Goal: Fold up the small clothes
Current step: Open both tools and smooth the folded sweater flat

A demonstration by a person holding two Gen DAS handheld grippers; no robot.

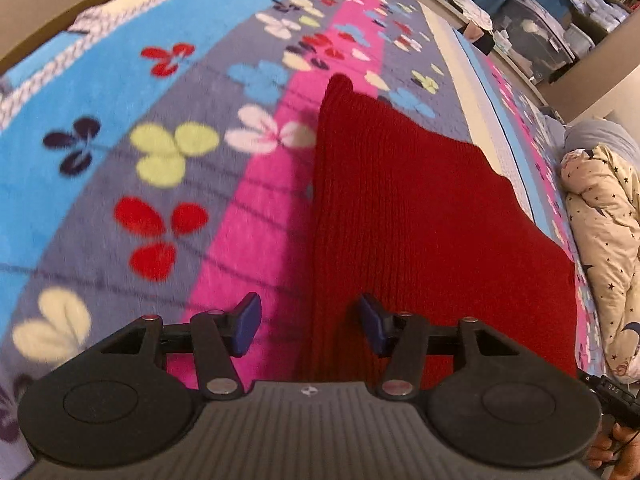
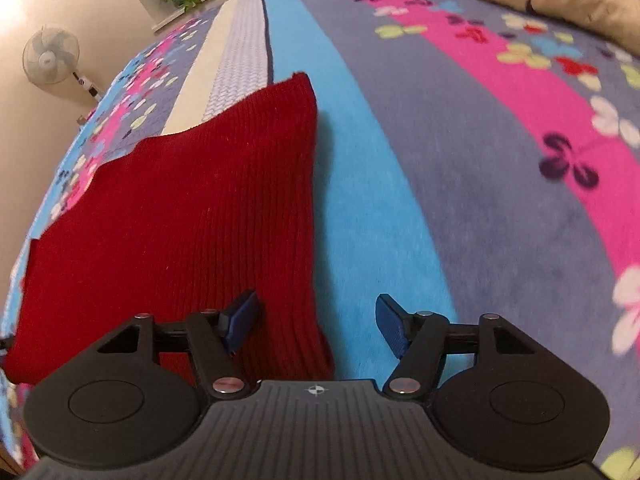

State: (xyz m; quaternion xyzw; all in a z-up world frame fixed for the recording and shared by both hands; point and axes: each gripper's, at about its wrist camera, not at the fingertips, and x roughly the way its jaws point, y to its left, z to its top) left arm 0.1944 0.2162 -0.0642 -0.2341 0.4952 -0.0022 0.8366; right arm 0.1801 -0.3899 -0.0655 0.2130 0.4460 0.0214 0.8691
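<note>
One red knit garment (image 1: pixel 404 216) lies flat on a flowered blanket (image 1: pixel 168 152), folded into a rough rectangle with straight side edges. Both grippers hover above its near edge with jaws spread and nothing between the pads. The left gripper (image 1: pixel 310 326) straddles the garment's left edge, the right gripper (image 2: pixel 316 322) its right edge. A star-print quilt (image 1: pixel 600 232) is bunched beside the blanket. A fan (image 2: pixel 50 58) stands by the wall.
</note>
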